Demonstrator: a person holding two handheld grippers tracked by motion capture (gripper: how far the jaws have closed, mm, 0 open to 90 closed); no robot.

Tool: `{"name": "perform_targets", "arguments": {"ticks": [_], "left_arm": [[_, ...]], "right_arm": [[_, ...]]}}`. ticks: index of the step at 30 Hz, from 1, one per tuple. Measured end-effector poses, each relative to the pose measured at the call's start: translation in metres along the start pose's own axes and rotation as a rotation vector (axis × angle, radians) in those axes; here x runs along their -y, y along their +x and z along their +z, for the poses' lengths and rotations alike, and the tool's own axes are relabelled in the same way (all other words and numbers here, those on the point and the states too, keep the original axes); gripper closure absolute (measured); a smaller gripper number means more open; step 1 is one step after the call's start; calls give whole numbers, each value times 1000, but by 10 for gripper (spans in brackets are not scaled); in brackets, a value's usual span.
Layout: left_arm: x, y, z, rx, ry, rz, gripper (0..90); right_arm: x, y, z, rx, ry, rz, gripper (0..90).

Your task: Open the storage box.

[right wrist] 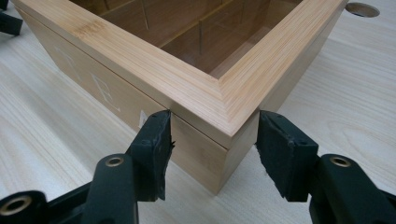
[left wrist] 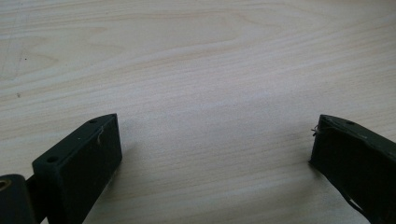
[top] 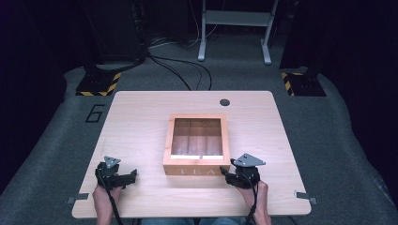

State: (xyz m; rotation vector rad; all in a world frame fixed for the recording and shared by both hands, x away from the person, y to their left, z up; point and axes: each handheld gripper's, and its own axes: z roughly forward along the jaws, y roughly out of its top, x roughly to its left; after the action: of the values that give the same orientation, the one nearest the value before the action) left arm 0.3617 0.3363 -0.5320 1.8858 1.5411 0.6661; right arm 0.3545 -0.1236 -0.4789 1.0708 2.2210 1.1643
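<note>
In the high view a wooden tea box (top: 197, 145) with a glass-paned lid and "TEA" on its front face sits at the middle of the light wood table (top: 141, 112). The right gripper (top: 226, 174) lies at the box's front right corner, held by a hand (top: 256, 194); the left gripper (top: 131, 177) rests well apart from the box, near the table's front left, its hand (top: 104, 199) behind it. A round grommet hole (top: 225, 102) marks the far edge. Grey carpet, cables and black stands with yellow-striped bases surround the table.

The left gripper view shows its jaws spread wide over bare wood grain, nothing between them.

The right gripper view brings out the grip: the jaws straddle the tea box's corner (right wrist: 224, 126), one pad on each adjoining face, pressed against the wood. Dividers show through the lid.
</note>
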Motion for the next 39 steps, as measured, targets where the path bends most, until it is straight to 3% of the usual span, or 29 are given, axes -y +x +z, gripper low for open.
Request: {"name": "perform_targets", "arguments": {"ticks": [24, 39], "left_arm": [[0, 0, 0, 1, 0, 0, 16], [0, 0, 0, 1, -1, -1, 17]], "right_arm": [[-3, -1, -3, 8, -32, 12, 516], [-20, -5, -10, 22, -89, 10, 516]]}}
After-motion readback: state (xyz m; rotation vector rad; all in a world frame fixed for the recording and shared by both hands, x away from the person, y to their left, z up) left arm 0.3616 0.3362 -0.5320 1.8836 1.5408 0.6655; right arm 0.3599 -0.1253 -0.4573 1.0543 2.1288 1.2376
